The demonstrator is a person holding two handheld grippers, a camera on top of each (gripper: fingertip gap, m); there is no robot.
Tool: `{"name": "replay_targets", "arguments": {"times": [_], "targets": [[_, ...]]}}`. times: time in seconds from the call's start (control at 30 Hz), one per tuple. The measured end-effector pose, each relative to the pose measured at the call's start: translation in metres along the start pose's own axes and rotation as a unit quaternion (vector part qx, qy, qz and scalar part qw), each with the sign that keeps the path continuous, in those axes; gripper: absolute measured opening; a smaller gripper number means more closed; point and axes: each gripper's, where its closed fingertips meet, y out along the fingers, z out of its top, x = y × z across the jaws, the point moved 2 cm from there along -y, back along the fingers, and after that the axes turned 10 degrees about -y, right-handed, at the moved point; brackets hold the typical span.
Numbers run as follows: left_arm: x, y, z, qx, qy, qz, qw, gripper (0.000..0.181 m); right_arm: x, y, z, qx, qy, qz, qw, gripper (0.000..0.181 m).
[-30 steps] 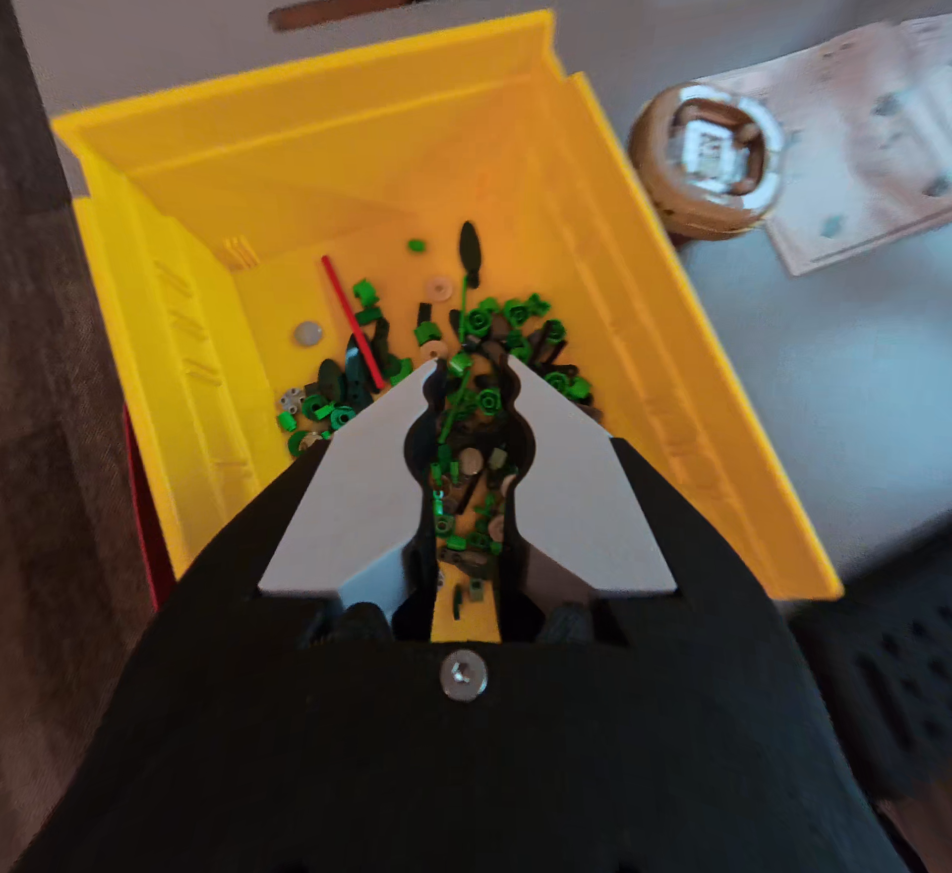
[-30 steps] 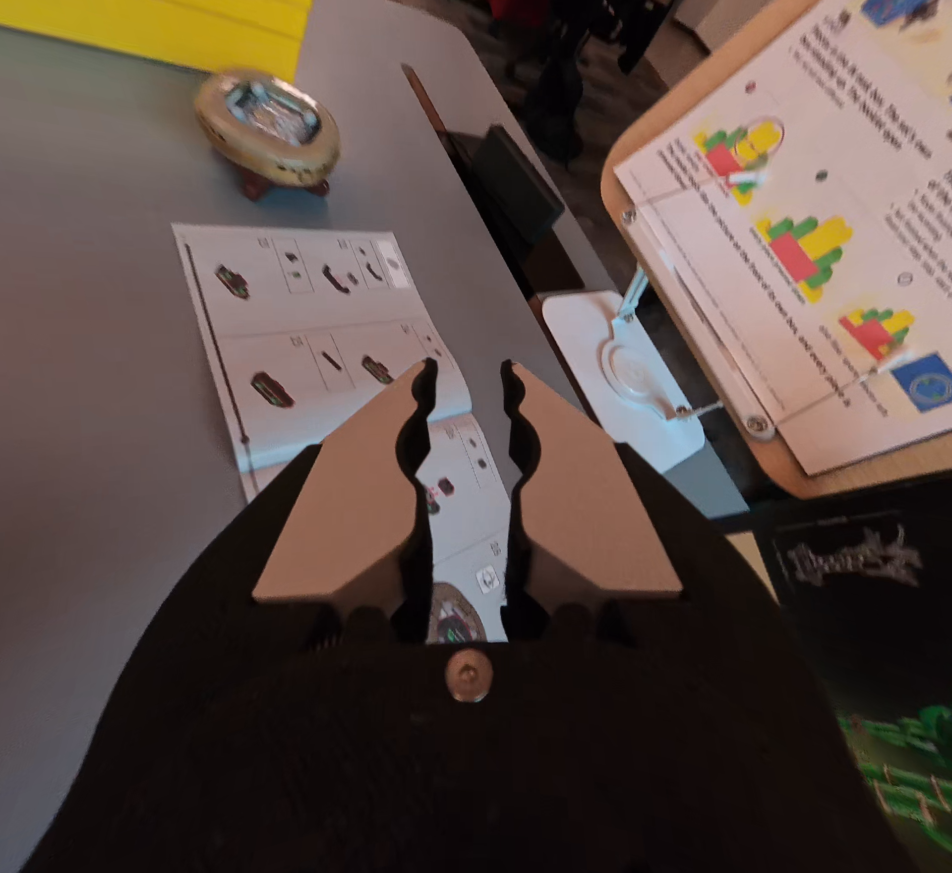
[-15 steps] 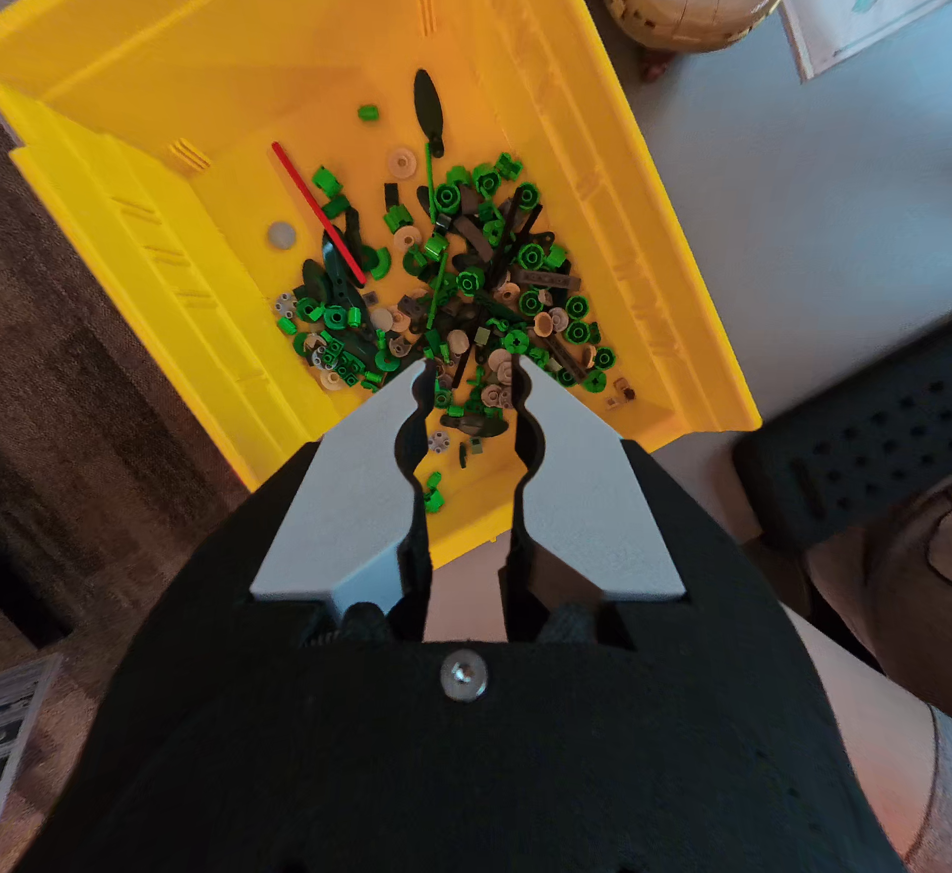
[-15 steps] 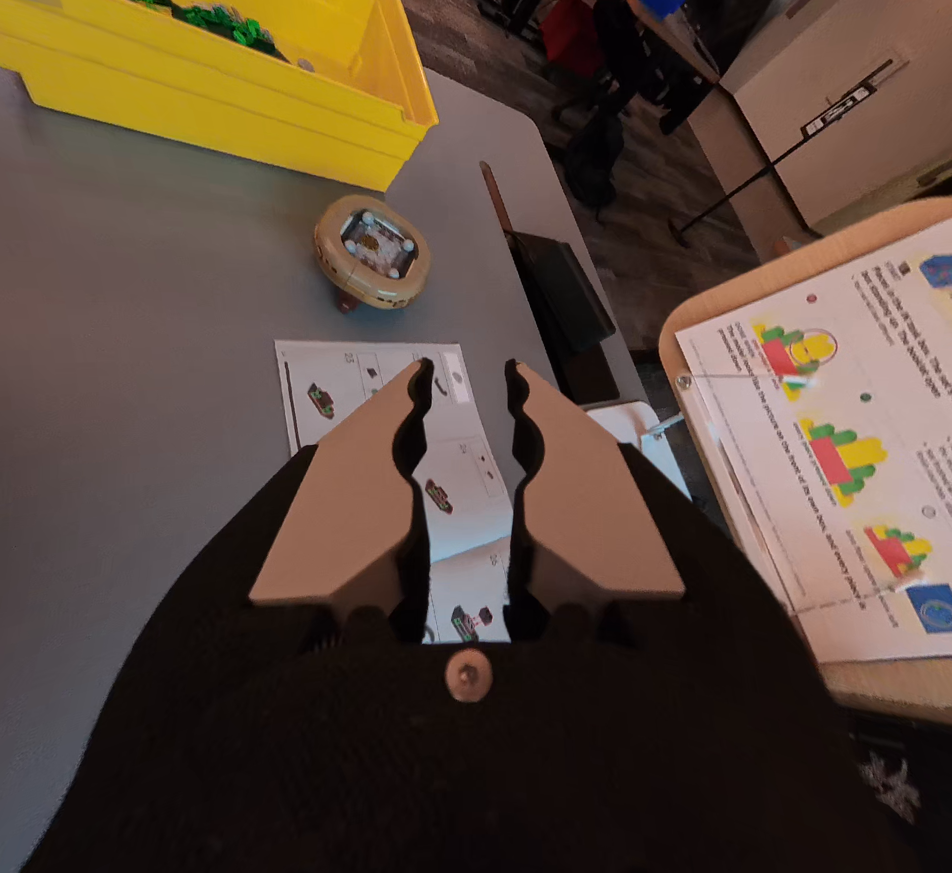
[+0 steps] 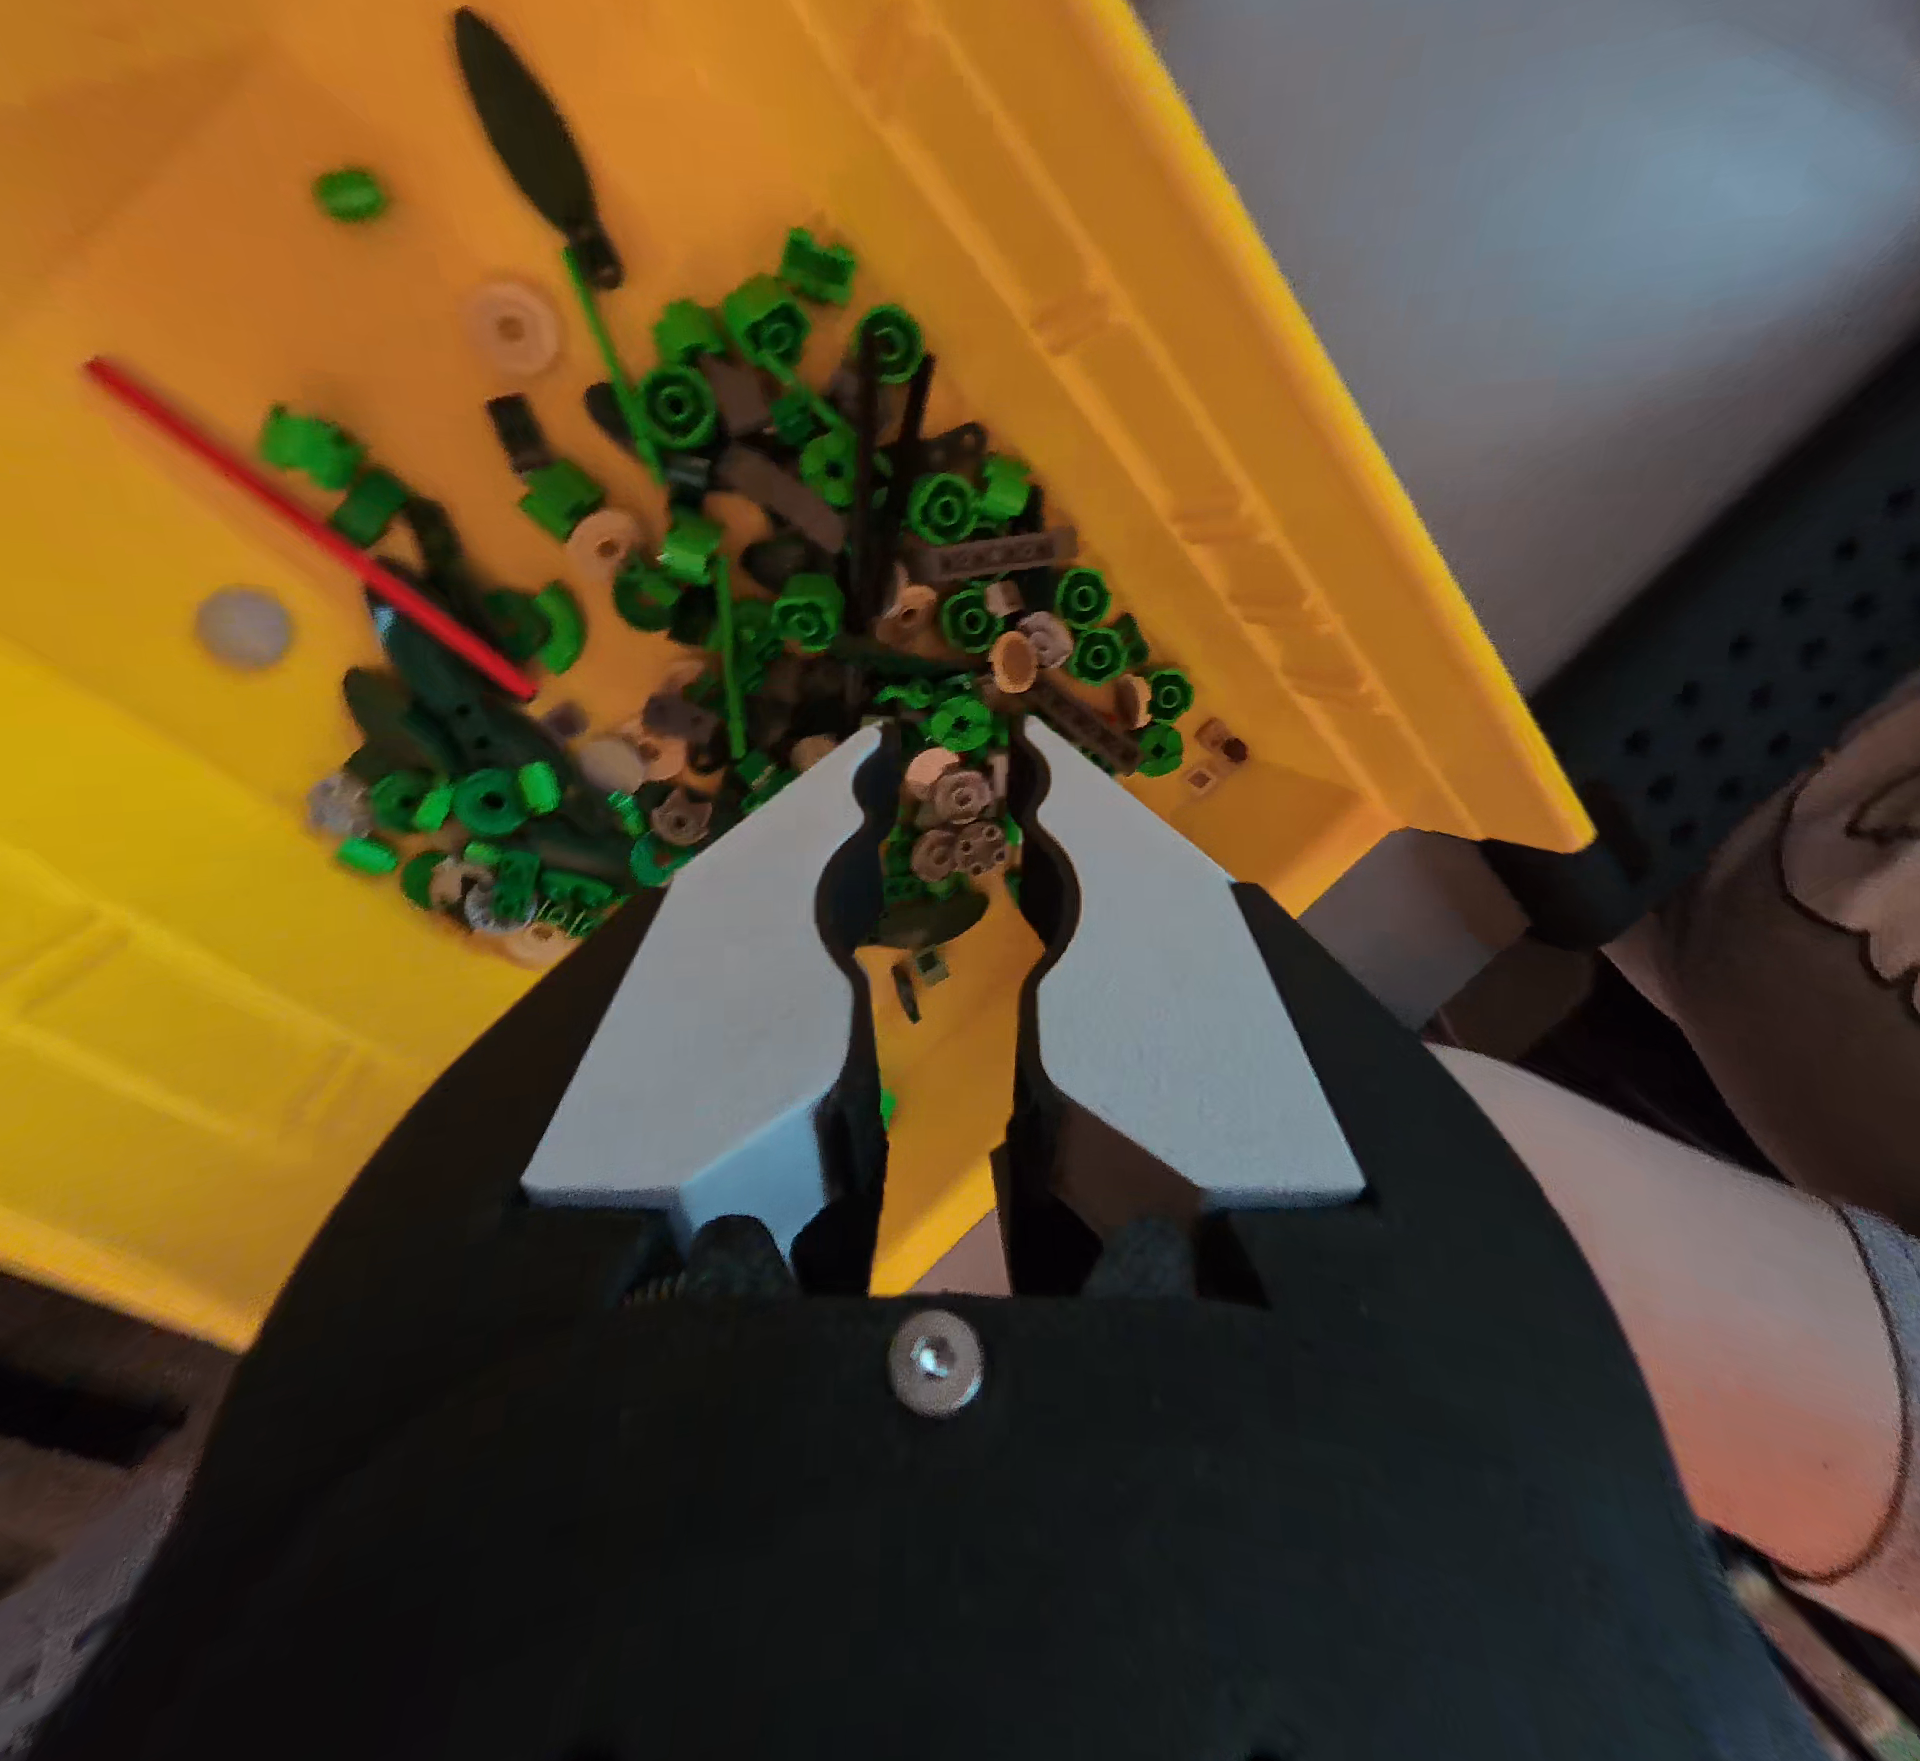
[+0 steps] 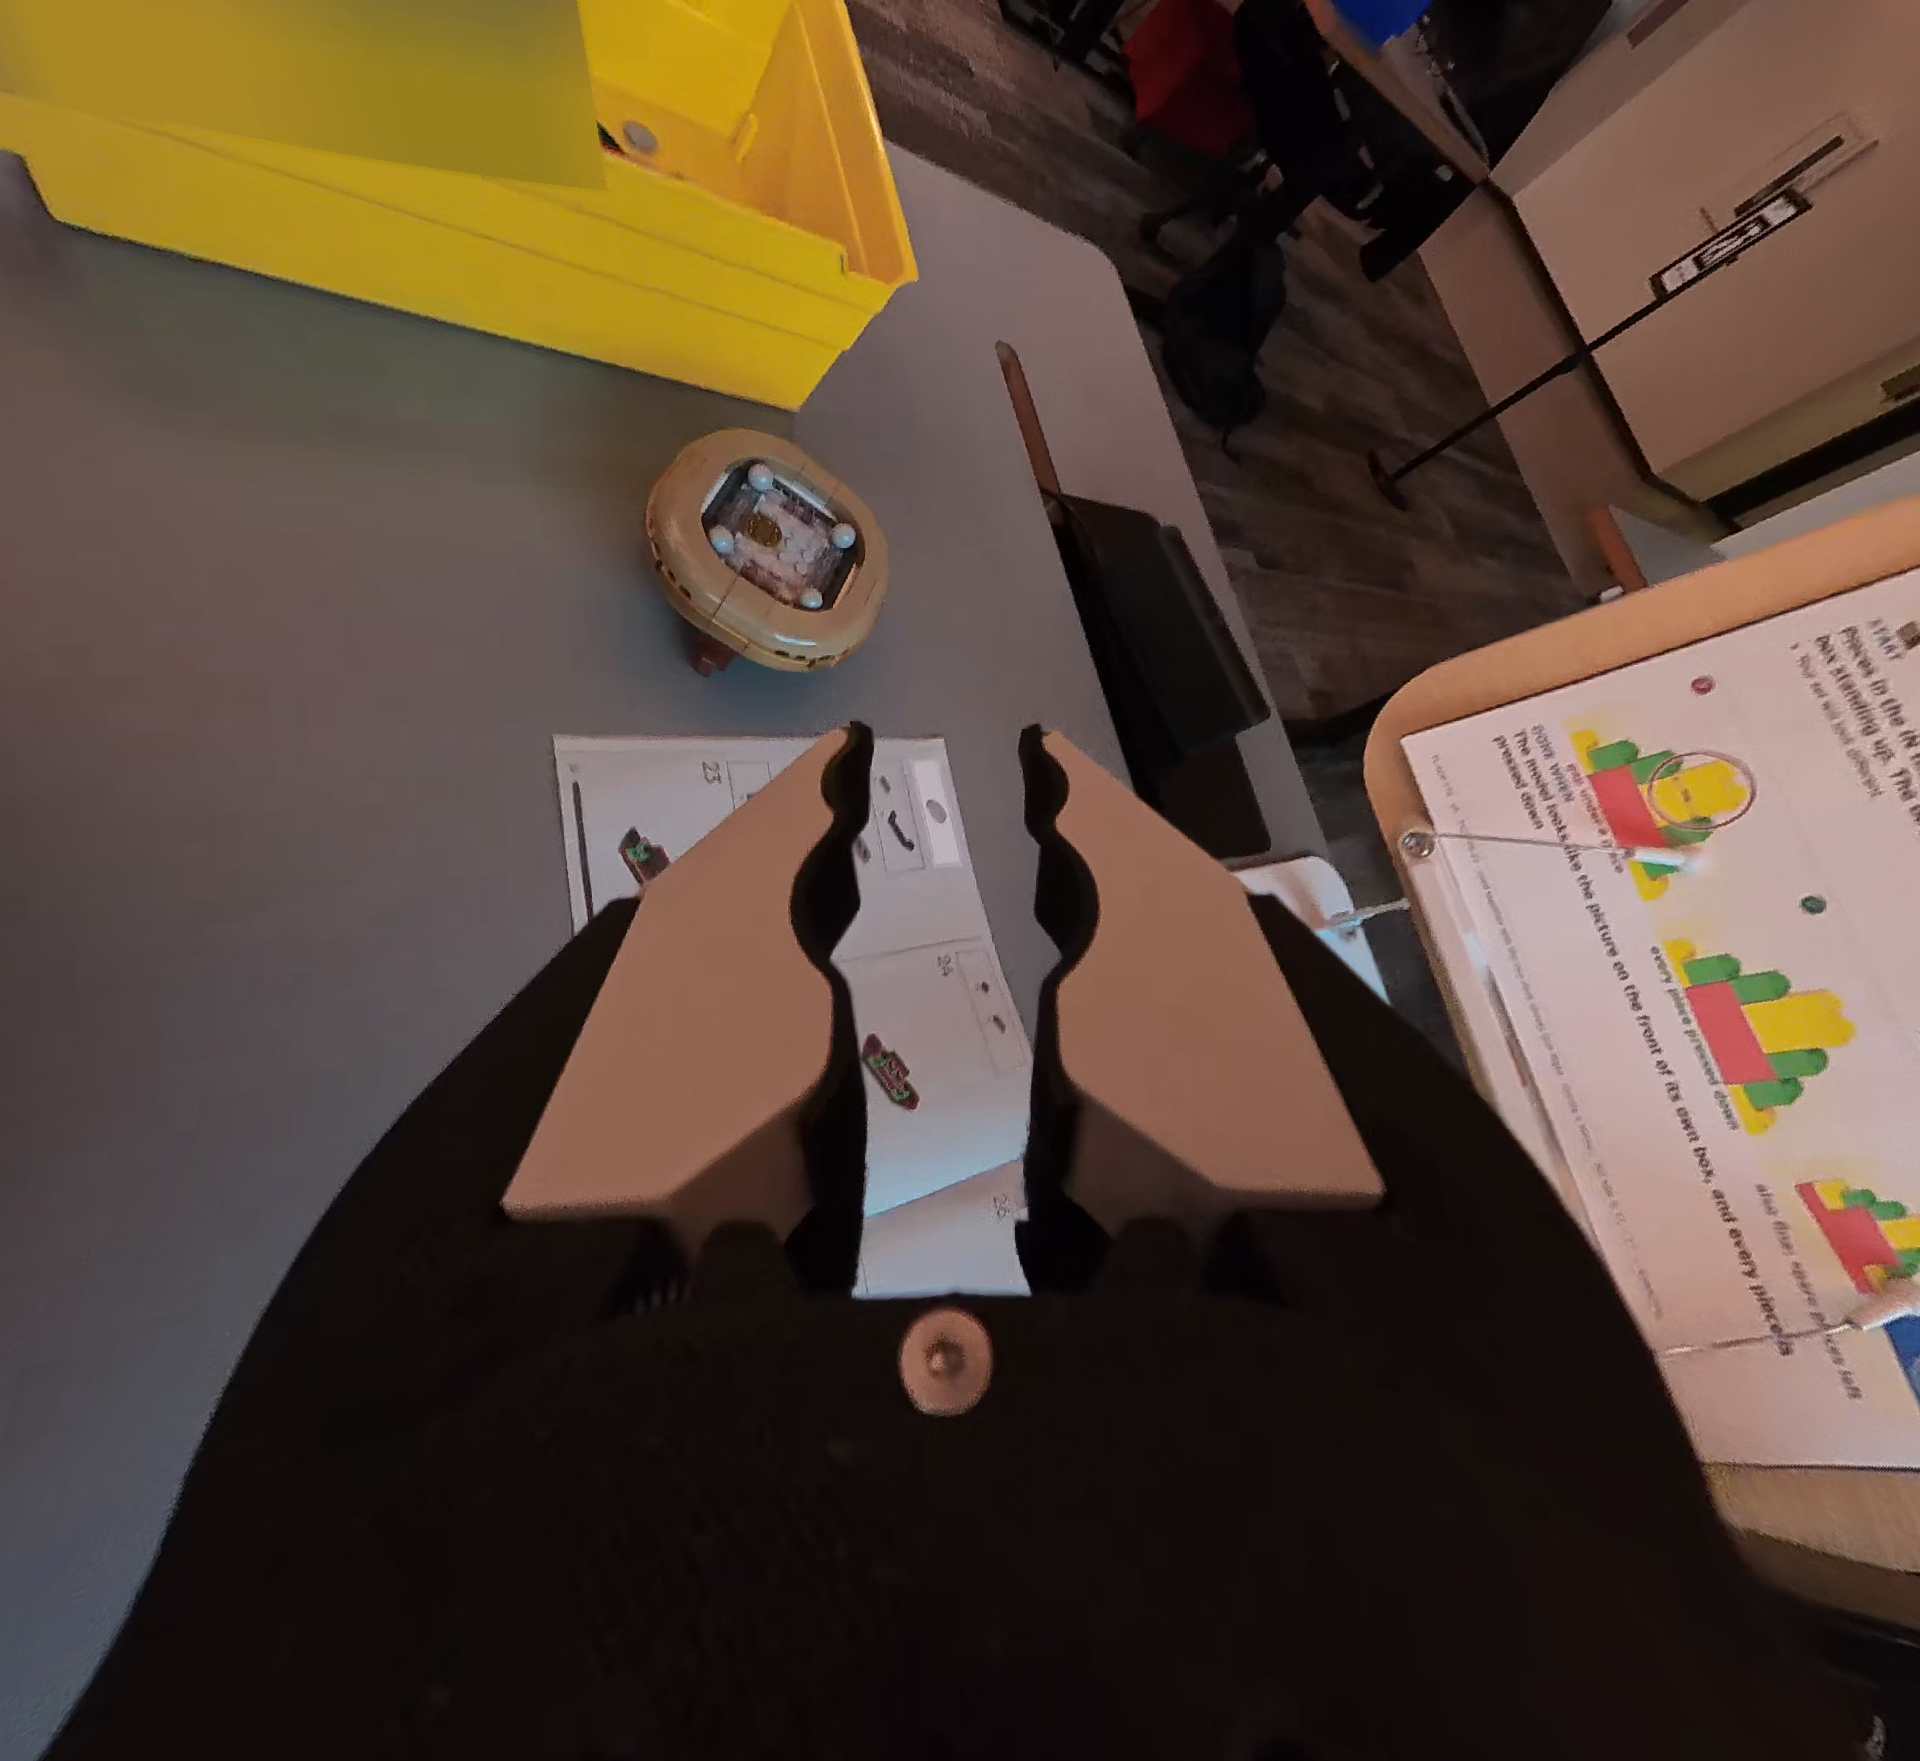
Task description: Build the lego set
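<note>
We are holding the left gripper (image 5: 951, 735) partly open and empty over the yellow plastic bin (image 5: 1195, 340) of small green, tan and dark lego pieces (image 5: 810, 589). Our right gripper (image 6: 945, 740), equally parted and empty, is hovering above the open paper instruction booklet (image 6: 925, 973) near the round tan lego model (image 6: 769, 563) on the grey table (image 6: 260, 776).

One yellow bin (image 5: 1195, 381) holds a heap of small lego pieces (image 5: 790, 610), mostly green, too many and too blurred to count. Among them lie one red rod (image 5: 301, 522) and one dark leaf-shaped piece (image 5: 520, 122). On the table (image 6: 260, 776) are one tan round model (image 6: 769, 563) and one instruction booklet (image 6: 935, 984).
</note>
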Motion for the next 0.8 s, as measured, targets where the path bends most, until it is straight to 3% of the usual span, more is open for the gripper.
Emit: {"name": "replay_targets", "arguments": {"times": [0.17,0.27,0.37,0.6,0.8], "targets": [[0.005,0.012,-0.011,-0.042,0.023,-0.015,0.999,0.018,0.000,0.004,-0.021,-0.024,0.009,0.002,1.000,0.028],[0.017,0.020,-0.019,-0.070,0.014,-0.071,0.995,0.021,0.000,0.005,-0.027,-0.024,0.018,0.004,1.000,0.028],[0.005,0.029,-0.026,-0.105,0.013,-0.035,0.994,0.021,-0.001,0.006,-0.031,-0.035,0.014,0.005,0.999,0.028],[0.011,0.029,-0.002,-0.047,0.080,-0.051,0.994,0.016,-0.001,0.006,-0.036,-0.048,0.009,0.002,0.999,0.028],[0.012,0.045,0.005,-0.067,0.076,-0.077,0.992,0.014,0.002,0.003,-0.039,-0.049,0.011,-0.003,0.999,0.028]]}}
